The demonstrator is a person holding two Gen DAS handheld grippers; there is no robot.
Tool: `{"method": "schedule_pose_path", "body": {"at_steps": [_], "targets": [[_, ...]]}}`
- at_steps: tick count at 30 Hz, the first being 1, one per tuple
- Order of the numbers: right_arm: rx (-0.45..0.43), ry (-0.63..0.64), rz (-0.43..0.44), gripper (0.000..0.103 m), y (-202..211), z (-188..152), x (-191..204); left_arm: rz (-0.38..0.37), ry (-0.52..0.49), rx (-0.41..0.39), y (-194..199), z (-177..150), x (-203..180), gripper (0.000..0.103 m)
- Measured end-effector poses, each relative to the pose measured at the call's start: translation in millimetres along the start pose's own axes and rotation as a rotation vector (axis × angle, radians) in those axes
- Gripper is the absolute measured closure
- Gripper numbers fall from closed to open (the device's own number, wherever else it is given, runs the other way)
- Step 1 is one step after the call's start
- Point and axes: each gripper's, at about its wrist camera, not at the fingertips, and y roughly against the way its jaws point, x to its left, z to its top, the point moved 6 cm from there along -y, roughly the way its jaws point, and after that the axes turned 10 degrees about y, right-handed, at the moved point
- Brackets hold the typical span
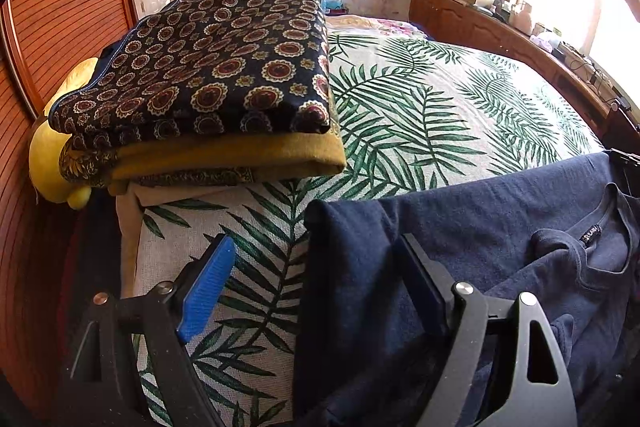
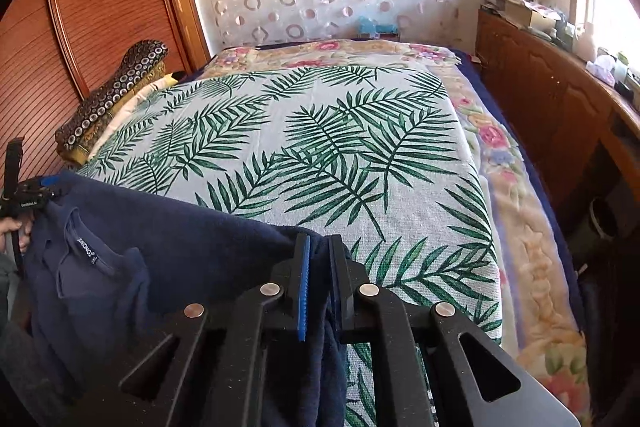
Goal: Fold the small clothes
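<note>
Right wrist view, right tool (image 2: 319, 281) pinching navy shirt (image 2: 168, 247) edge, leaf-print bedspread (image 2: 320, 147) beyond

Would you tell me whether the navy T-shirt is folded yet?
Not folded: the navy T-shirt lies loosely rumpled, its collar label showing.

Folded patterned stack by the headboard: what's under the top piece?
Under the dark circle-print cloth lies a folded mustard layer, then a thin patterned edge and beige fabric. A yellow plush pokes out behind. How many pieces the stack holds is hidden.
</note>
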Motion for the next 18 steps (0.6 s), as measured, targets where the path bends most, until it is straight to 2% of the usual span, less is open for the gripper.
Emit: {"method": "schedule_pose_path", "body": {"at_steps": [1, 3, 5, 6, 8, 10, 14, 18], "targets": [[0.000, -0.004, 0.003, 0.094, 0, 0, 0, 0.000, 0.000, 0.000, 0, 0, 0, 0.020], [0.012, -0.004, 0.012, 0.085, -1, 1, 0, 0.000, 0.000, 0.000, 0, 0, 0, 0.020], [0.016, -0.002, 0.014, 0.068, -2, 3, -1, 0.000, 0.000, 0.000, 0, 0, 0, 0.020], [0.015, -0.001, 0.019, 0.065, -3, 4, 0, 0.000, 0.000, -0.001, 0, 0, 0, 0.020], [0.021, 0.007, 0.027, 0.052, -6, 5, 1, 0.000, 0.000, -0.001, 0, 0, 0, 0.020], [0.036, 0.017, 0.025, 0.050, -10, 4, 4, 0.000, -0.003, 0.000, 0, 0, 0, 0.020], [0.069, 0.031, 0.011, 0.050, -20, 0, 4, -0.033, 0.002, 0.054, 3, 5, 0, 0.020], [0.068, 0.027, 0.018, 0.046, -21, -1, 2, -0.021, -0.015, 0.022, 15, 18, 5, 0.020]]}}
